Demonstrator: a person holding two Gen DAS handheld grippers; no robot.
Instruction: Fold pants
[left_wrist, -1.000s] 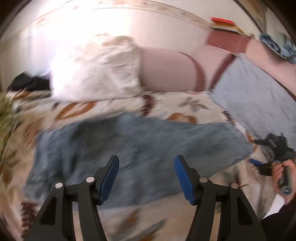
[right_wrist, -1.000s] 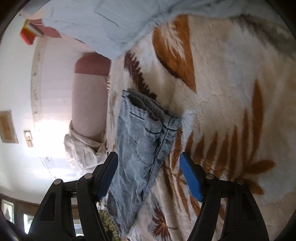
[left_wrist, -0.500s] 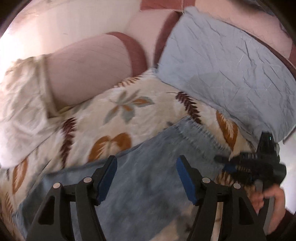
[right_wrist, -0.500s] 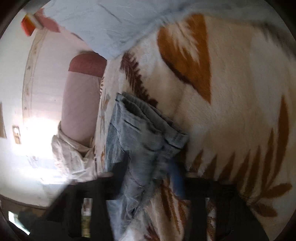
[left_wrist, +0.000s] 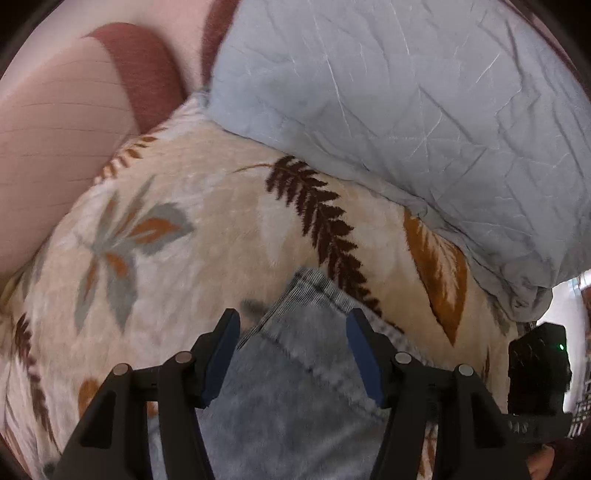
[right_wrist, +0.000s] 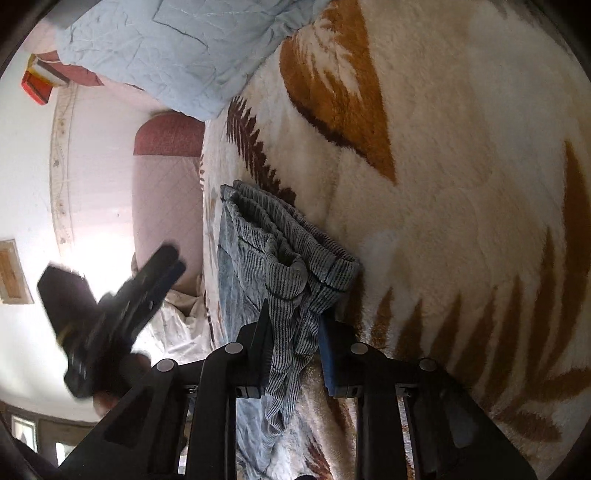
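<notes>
the pants (right_wrist: 266, 258), pale blue ribbed denim, lay on the bed, spread over a cream fleece blanket (right_wrist: 461, 184) printed with brown and orange leaves. the waistband end (left_wrist: 314, 291) sat near a light blue pillow (left_wrist: 406, 110) at the head of the bed, apart from it.

the right gripper (right_wrist: 291, 332) pinched a bunched fold of the waistband fabric; its jaws were closing, and both blue pads pressed against the cloth, which hung slightly lifted between them.

the left gripper (left_wrist: 291, 354) pointed steeply down over the pants near the waistband corner. its jaws stood spread with denim showing between the pads, and they were closing; whether the pads touched the fabric could not be told.

a pink and dark red padded headboard (left_wrist: 55, 140) stood behind the pillow. a crumpled white cloth (right_wrist: 177, 325) lay on the bed beside the pants.
</notes>
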